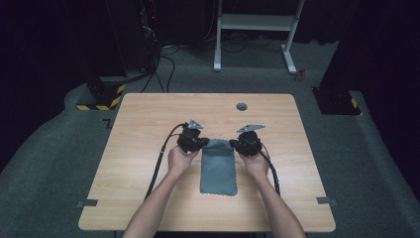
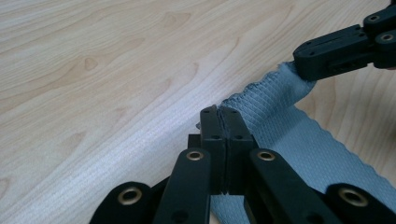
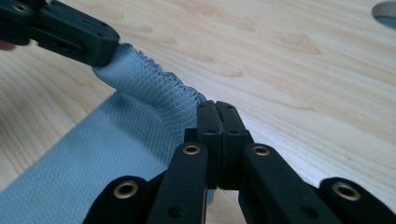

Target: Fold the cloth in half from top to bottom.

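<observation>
A grey-blue cloth (image 1: 218,167) lies as a narrow folded strip on the middle of the wooden table (image 1: 148,119), its long side running toward the person. My left gripper (image 1: 205,143) is shut on the cloth's far left corner (image 2: 243,105). At the far right corner (image 3: 182,100) my right gripper (image 1: 233,145) is shut too. Both corners are raised a little, so the far edge (image 2: 275,86) stands off the tabletop between the two grippers. In the left gripper view the right gripper (image 2: 308,63) pinches the cloth at upper right; in the right gripper view the left gripper (image 3: 100,49) pinches it at upper left.
A round cable hole (image 1: 241,106) sits in the tabletop near the far edge. Black cables (image 1: 161,158) trail from both grippers back along the forearms. Beyond the table stand a white desk frame (image 1: 255,29) and dark equipment stands on grey carpet.
</observation>
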A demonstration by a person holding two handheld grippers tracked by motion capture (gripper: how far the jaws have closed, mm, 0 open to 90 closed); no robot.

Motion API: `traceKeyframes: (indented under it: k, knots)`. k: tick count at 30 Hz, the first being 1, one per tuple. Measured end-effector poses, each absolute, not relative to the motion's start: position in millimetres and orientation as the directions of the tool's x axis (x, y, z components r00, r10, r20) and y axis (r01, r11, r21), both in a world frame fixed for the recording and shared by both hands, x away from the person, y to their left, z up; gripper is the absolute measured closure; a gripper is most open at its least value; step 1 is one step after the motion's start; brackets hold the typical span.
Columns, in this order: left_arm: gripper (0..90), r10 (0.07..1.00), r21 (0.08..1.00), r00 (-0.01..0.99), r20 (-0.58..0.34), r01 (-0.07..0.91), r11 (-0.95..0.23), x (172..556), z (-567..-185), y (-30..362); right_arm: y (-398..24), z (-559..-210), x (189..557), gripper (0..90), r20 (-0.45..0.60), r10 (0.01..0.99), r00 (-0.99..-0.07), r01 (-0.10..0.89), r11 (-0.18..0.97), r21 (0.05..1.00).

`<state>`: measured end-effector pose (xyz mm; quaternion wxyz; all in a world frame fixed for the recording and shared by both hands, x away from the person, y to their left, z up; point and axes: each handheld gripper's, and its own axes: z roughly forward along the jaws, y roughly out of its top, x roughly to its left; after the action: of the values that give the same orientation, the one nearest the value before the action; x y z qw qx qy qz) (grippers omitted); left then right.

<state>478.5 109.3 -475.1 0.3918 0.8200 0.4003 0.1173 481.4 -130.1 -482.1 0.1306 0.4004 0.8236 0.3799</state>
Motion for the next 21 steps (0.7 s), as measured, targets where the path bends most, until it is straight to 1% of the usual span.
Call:
traceKeyframes:
  k: [3,5,8,11,13,16,19,21]
  knots:
    - [89.4,0.745,0.734,0.656,-0.124,0.566,-0.376,474.1,-476.8,111.2,-131.5,-484.3,477.4,89.8,0.101,0.754,-0.650,0.562,0.387,0.731]
    - [89.4,0.742,0.732,0.659,-0.121,0.565,-0.382,471.1,-478.0,111.1,-131.6,-485.6,474.7,89.7,0.088,0.745,-0.661,0.552,0.403,0.730]
    - [89.4,0.740,0.729,0.665,-0.102,0.556,-0.399,468.8,-479.0,110.8,-131.8,-487.2,471.0,89.8,0.093,0.740,-0.666,0.548,0.402,0.734]
    - [89.4,0.736,0.732,0.668,-0.109,0.556,-0.395,462.1,-482.4,111.4,-131.6,-491.1,467.6,89.8,0.083,0.733,-0.675,0.544,0.418,0.728]
    - [89.3,0.736,0.737,0.668,-0.110,0.552,-0.391,458.6,-483.9,111.8,-132.6,-492.1,465.2,89.8,0.093,0.732,-0.675,0.544,0.408,0.733]
    - [89.3,0.733,0.748,0.667,-0.134,0.553,-0.367,452.5,-484.1,113.4,-133.2,-492.9,460.3,89.8,0.091,0.728,-0.679,0.543,0.416,0.729]
    - [89.3,0.727,0.755,0.676,-0.121,0.538,-0.374,447.7,-484.9,114.2,-134.4,-493.4,456.1,89.8,0.092,0.723,-0.685,0.536,0.415,0.735]
    - [89.3,0.725,0.760,0.676,-0.133,0.539,-0.363,445.3,-486.1,115.7,-133.6,-494.9,454.1,89.8,0.083,0.717,-0.692,0.531,0.427,0.732]
